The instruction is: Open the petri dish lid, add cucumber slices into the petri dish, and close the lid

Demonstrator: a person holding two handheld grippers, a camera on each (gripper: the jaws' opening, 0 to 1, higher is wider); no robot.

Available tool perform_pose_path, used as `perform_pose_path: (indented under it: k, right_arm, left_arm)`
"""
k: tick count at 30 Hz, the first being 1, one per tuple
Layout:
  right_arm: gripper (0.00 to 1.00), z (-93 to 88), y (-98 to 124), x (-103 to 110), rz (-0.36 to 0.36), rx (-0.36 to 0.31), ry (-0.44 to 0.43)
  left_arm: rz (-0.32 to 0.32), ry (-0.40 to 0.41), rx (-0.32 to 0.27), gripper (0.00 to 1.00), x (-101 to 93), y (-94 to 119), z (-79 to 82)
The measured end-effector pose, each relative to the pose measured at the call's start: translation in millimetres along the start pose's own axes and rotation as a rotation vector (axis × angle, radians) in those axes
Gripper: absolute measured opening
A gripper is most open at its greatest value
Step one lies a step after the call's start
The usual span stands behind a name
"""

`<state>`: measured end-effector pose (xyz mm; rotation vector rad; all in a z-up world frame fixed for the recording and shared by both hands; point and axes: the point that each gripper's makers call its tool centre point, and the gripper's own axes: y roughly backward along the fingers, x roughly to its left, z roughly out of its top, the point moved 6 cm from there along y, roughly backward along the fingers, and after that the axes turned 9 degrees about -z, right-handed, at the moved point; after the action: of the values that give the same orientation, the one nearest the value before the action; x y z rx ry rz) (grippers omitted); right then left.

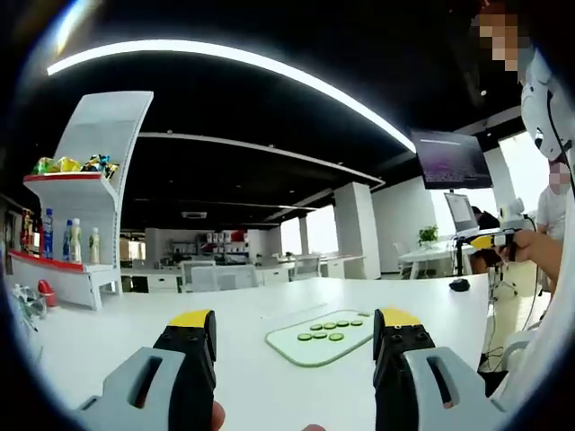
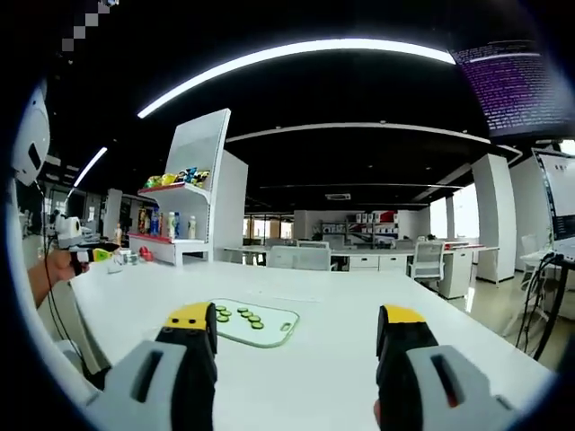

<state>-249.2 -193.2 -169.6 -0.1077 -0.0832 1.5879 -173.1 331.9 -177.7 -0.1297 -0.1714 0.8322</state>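
- Left tongs (image 1: 295,337) and right tongs (image 2: 296,332) hover spread, empty.
- Cucumber slices (image 1: 330,329) lie on a cutting board (image 1: 296,350), mid-tabletop (image 1: 135,332), beyond both.
- Risk: thin slices may slip when pinched.

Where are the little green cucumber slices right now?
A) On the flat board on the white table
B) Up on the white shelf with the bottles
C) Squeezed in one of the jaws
A: the cucumber slices lie loose on the pale cutting board on the white table, ahead of both open grippers, whose jaws hold nothing.
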Motion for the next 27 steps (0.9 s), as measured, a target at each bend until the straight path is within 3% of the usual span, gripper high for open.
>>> perform_pose_path:
  k: [11,25,27]
  right_arm:
    - [0.72,-4.5,0,-5,0.001,-0.034,-0.008]
    - [0.72,-15.0,-14,-5,0.023,-0.007,-0.009]
    - [0.72,-16.4,-17,-2,0.034,-0.008,-0.004]
  left_arm:
    - [0.0,-0.015,-0.005,0.71,-5.3,1,-1.2]
    - [0.02,-0.018,0.012,0.71,-4.9,0,-8.5]
    - [0.046,-0.031,0.014,0.71,-2.0,1,-11.3]
